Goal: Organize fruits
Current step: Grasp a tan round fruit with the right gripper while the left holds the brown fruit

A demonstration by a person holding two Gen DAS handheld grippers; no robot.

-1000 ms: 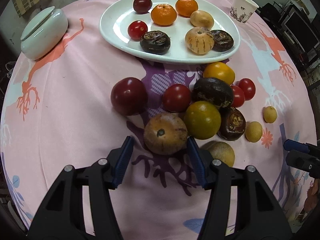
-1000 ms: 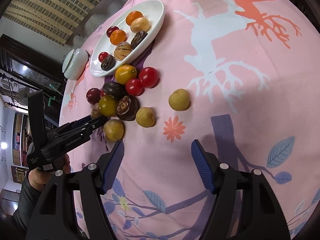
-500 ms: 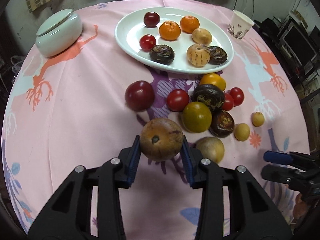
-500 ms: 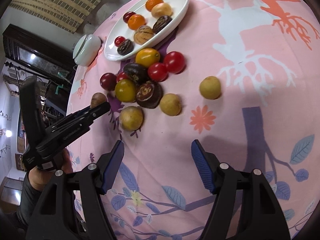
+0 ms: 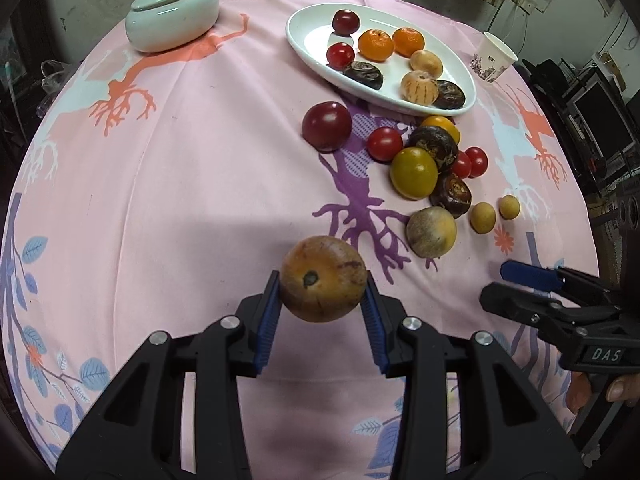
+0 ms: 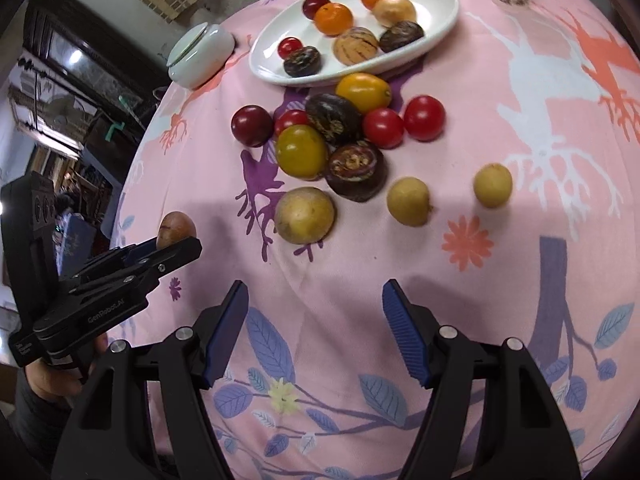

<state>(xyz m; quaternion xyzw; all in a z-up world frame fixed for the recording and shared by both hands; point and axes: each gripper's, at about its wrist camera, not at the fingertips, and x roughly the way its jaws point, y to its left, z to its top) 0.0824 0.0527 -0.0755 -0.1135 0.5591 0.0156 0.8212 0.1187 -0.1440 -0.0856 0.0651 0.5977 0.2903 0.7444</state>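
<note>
My left gripper (image 5: 320, 282) is shut on a round brown fruit (image 5: 322, 278), held above the pink cloth on the near side of the fruit pile. The right wrist view shows that fruit (image 6: 176, 229) at the tips of the left gripper (image 6: 164, 250), far left. A white oval plate (image 5: 312, 46) at the back holds several fruits. In front of it lies a loose pile with a dark red plum (image 5: 327, 125), a yellow-green fruit (image 5: 414, 172) and a tan fruit (image 5: 431, 232). My right gripper (image 6: 315, 286) stands open over bare cloth, nothing between its fingers.
A pale lidded bowl (image 5: 172, 12) sits at the back left and a paper cup (image 5: 492, 62) at the back right. Two small yellow fruits (image 6: 408, 201) lie apart to the right of the pile. The round table's edge curves close behind both grippers.
The left jaws closed on the brown fruit, lifted it off the cloth and drew it back from the pile. The right gripper drifted nearer the pile, still open.
</note>
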